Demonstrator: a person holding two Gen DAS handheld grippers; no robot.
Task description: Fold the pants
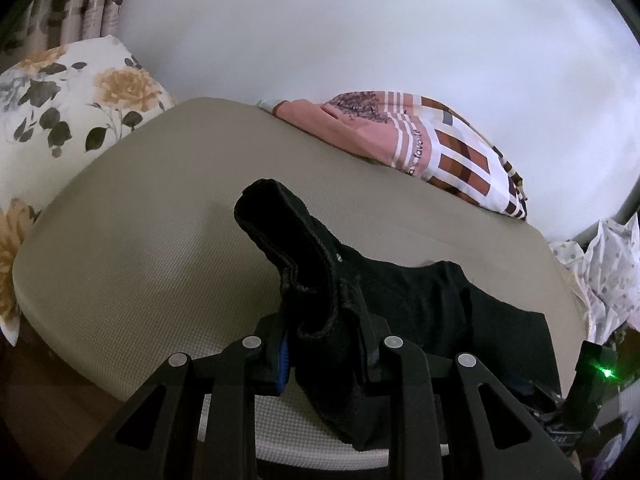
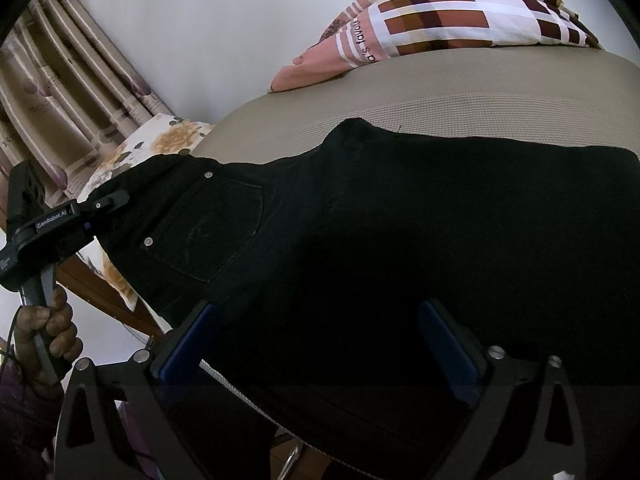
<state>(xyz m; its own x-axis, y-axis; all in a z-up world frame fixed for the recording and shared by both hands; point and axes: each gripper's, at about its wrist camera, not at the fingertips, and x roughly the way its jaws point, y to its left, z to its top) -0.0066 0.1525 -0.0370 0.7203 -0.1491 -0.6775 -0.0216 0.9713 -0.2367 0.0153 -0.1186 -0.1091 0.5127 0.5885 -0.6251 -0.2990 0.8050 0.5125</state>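
Note:
Black pants (image 2: pixel 400 220) lie across a beige mattress (image 2: pixel 460 92), back pocket up. My left gripper (image 1: pixel 324 356) is shut on the waistband end of the pants (image 1: pixel 312 280), which bunches up between its fingers. It also shows in the right wrist view (image 2: pixel 108 202), clamped on the waistband at the left edge. My right gripper (image 2: pixel 316 340) is open, its blue-padded fingers (image 2: pixel 448 344) spread wide over the pants near the mattress's front edge. In the left wrist view the right gripper (image 1: pixel 592 376) shows at the far right with a green light.
A pink and checked pillow (image 1: pixel 420 136) lies at the back of the mattress. A floral pillow (image 1: pixel 68 108) sits at the left beside a curtain (image 2: pixel 60 92). Patterned cloth (image 1: pixel 608 264) lies at the right. A white wall stands behind.

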